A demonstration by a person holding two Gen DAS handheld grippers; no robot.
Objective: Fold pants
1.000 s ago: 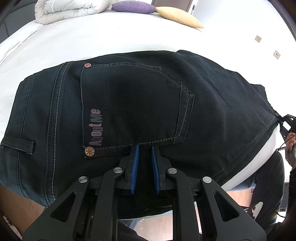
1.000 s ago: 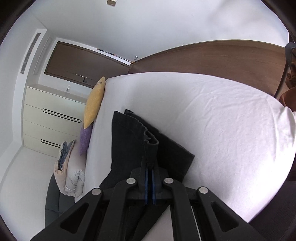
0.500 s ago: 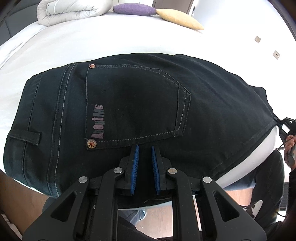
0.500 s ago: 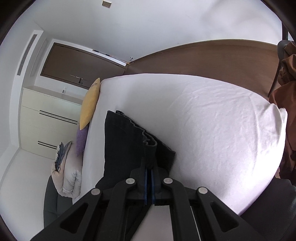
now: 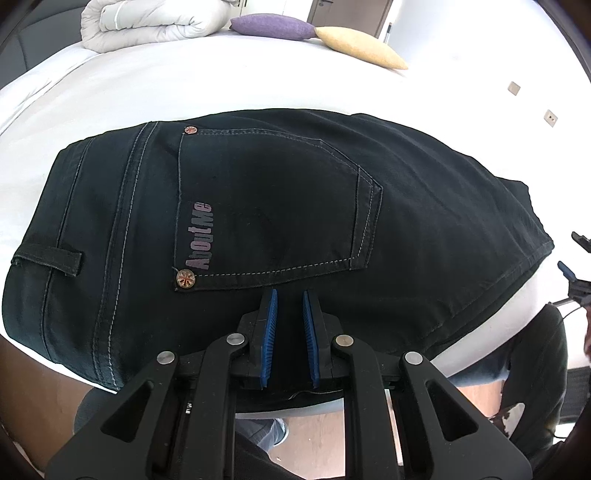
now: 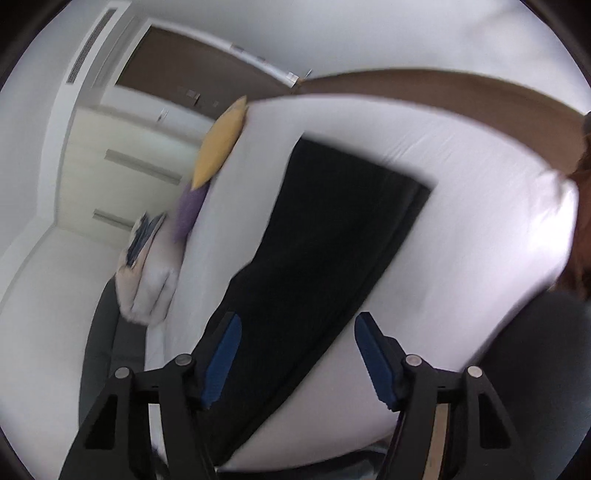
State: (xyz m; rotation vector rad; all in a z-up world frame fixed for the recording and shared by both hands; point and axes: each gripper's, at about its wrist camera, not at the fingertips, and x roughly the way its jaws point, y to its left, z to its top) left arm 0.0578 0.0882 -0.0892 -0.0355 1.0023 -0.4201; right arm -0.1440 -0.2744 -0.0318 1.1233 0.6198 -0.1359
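Black pants (image 5: 277, 229) lie flat on the white bed (image 5: 221, 85), waist end toward the near edge; back pocket (image 5: 273, 206) faces up, printed "AboutMe", with a copper rivet (image 5: 185, 278) at its near corner and a belt loop (image 5: 48, 258) further out along the waistband from the pocket

Left gripper (image 5: 289, 295): blue pads nearly together, a narrow gap between them, tips at the pants just below the pocket's lower seam. Cloth fills the gap behind the pads, but whether they pinch a fold I cannot tell. Closure itself reads as shut

Right gripper (image 6: 297, 321): jaws have just been opening and now stand wide apart, pads clear of cloth, nothing gripped. Frame is motion-blurred. The pants (image 6: 332, 236) run away from this gripper as a long dark strip across the bed (image 6: 480, 221), far end squared off; the near part of the strip passes under the left-hand finger (image 6: 221, 354)

Beyond the pants, at the bed's far side: yellow pillow (image 5: 358, 48), purple pillow (image 5: 271, 26), rolled white duvet (image 5: 147, 22). Same items in the right wrist view, past the strip: yellow pillow (image 6: 221, 144), purple pillow (image 6: 190, 210), duvet (image 6: 146, 280)

A person's leg in dark trousers (image 5: 535, 354) stands beside the bed's near edge
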